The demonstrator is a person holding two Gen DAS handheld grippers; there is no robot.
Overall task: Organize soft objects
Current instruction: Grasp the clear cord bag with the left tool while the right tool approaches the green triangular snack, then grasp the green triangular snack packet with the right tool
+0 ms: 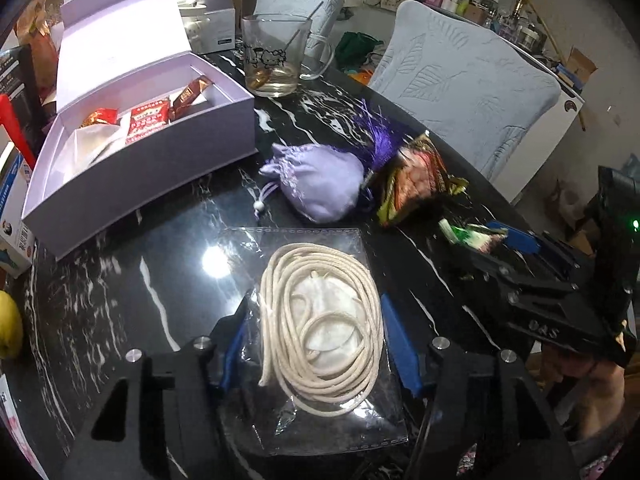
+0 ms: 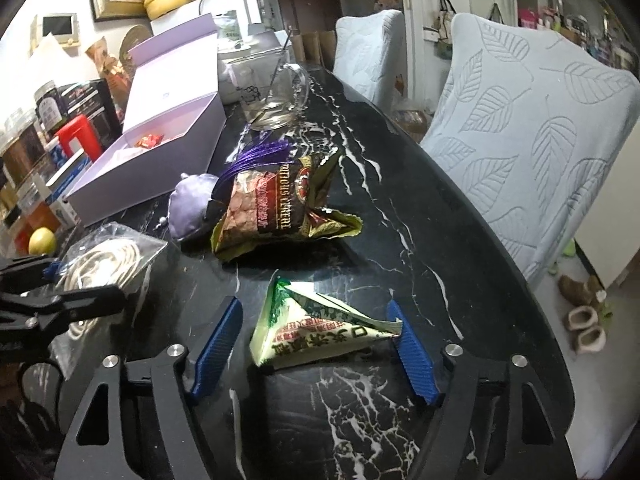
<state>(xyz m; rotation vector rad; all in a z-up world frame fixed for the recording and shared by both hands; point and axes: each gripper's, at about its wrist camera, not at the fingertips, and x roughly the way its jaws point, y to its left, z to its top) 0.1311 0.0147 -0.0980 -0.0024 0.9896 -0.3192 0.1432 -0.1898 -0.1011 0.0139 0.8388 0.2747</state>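
Left claw (image 1: 320,344): clamped on bagged rope (image 1: 320,332), ready for the lilac box (image 1: 152,160) beyond.
Right claw (image 2: 316,336): straddles triangular packet (image 2: 320,328), left pad apart — not yet gripping.

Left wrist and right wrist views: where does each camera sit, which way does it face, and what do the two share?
Left wrist: on the left hand-held gripper, angled down along its fingers at a clear bag of coiled cord pinched between the blue pads; the right hand-held gripper and a hand show at right.
Right wrist: on the right hand-held gripper, angled down at a triangular green packet between its fingers; only the right pad touches.
Shared: the lilac pouch, snack bag, glass mug, open box, black marble table.
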